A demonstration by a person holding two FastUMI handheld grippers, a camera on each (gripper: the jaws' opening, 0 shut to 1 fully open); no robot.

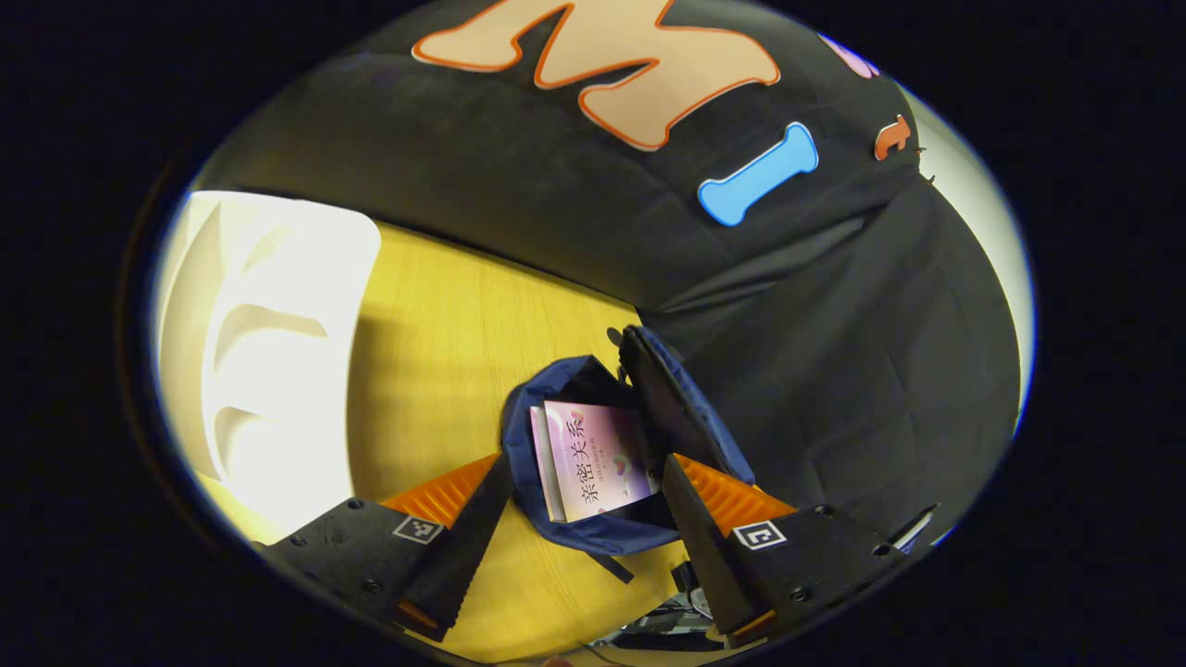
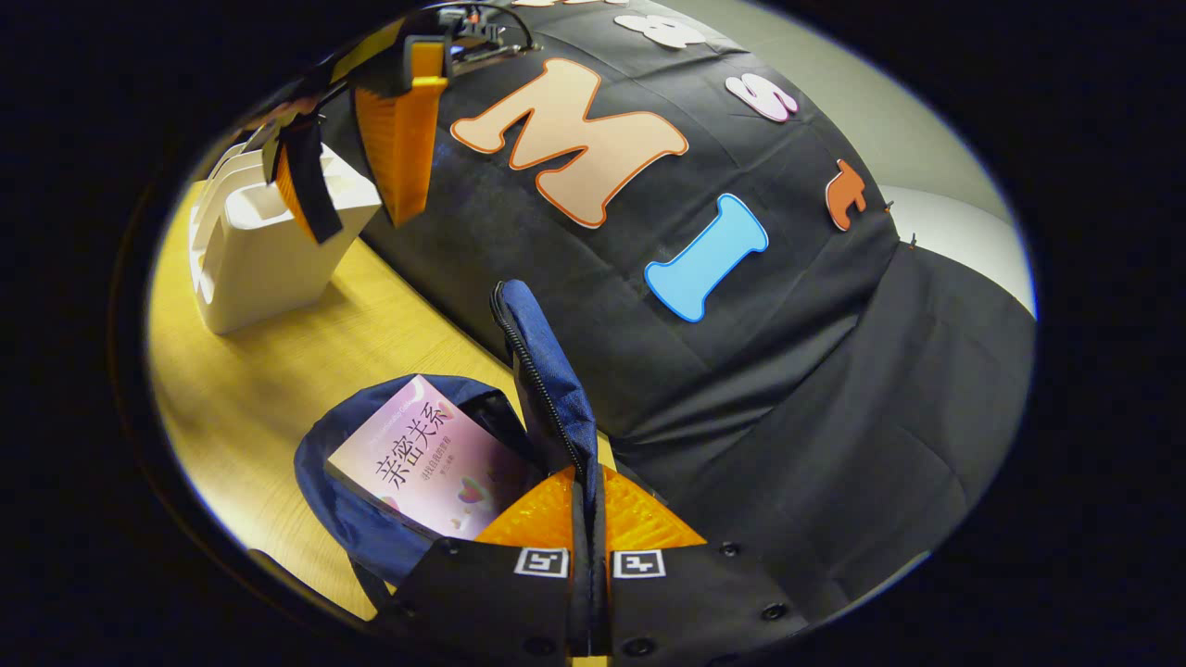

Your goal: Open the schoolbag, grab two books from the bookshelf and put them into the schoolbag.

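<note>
Nearest in the right gripper view, the right gripper (image 2: 587, 519) has its two fingers pressed together on the schoolbag's upright flap (image 2: 548, 371), the zippered edge pinched between them and held up away from the opening. Where the fingertips meet the cloth is hidden by the flap itself. Just left of it, the blue schoolbag (image 2: 357, 519) lies on the yellow wooden table (image 2: 269, 389) with its mouth open, and a pink-covered book (image 2: 431, 459) sticks out of it at a tilt; its lower part is buried in the bag. Whether a second book lies under it cannot be told here, though in the left gripper view a pale edge of another book (image 1: 547, 463) shows just beside the pink cover.

In the left gripper view, the left gripper (image 1: 586, 482) hangs above the bag with its jaws spread wide and nothing between them; the open bag and book show in the gap. The white bookshelf (image 2: 255, 250) stands at the far end of the table against the black cloth wall (image 2: 815, 371), well apart from the bag. Its compartments are washed out by glare and partly blocked by the left gripper hanging in front
</note>
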